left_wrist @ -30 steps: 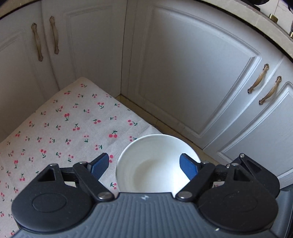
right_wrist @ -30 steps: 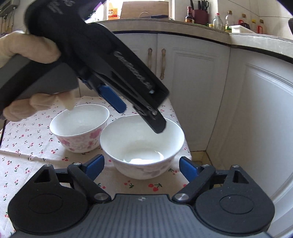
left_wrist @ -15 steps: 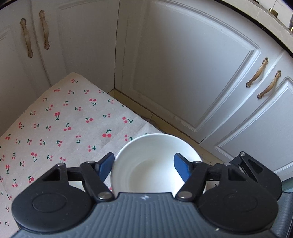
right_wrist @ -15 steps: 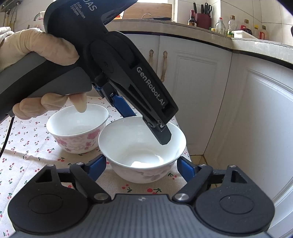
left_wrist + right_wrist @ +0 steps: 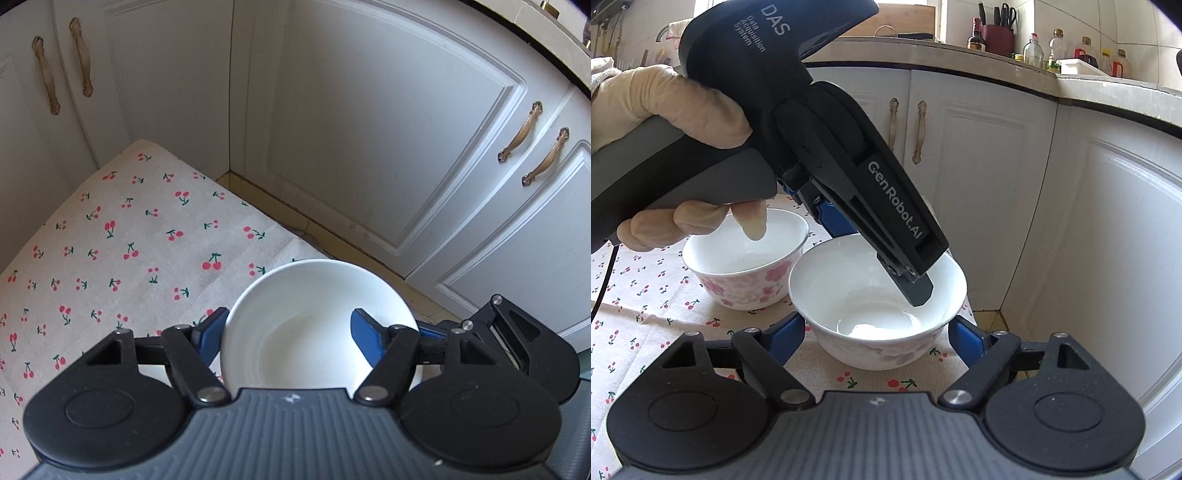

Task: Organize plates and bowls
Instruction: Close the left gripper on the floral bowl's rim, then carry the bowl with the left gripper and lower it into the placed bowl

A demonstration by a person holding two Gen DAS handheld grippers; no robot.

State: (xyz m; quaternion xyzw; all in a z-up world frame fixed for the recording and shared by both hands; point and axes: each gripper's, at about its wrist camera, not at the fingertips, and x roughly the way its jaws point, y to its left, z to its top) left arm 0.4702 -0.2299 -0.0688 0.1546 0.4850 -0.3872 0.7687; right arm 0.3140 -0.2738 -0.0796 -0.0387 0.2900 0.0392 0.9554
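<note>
White bowl (image 5: 314, 332): seen resting on the cloth near the table's corner; its wall is pinched by the left gripper (image 5: 288, 321), one pad outside the rim and one inside, a hold judged suited to lifting by the rim.
Right gripper (image 5: 877, 328): kept unclenched, with the same bowl between its pads. The jaws have just been closing a little, yet no pressing is seen, so it is read as a guard, not a grasp.
Gloved hand (image 5: 665, 110): wrapped around the left tool's handle, above the floral bowl (image 5: 746, 266).
Floral bowl: set just beside the white one, apparently the partner for stacking.
Cherry cloth (image 5: 129, 240): left bare beyond the bowl, so free room is offered there.
Table edge: close to the bowl on the cabinet side; a strip of floor (image 5: 295, 218) is seen below.
Cabinet doors (image 5: 369, 129): shut, bounding the far side.
</note>
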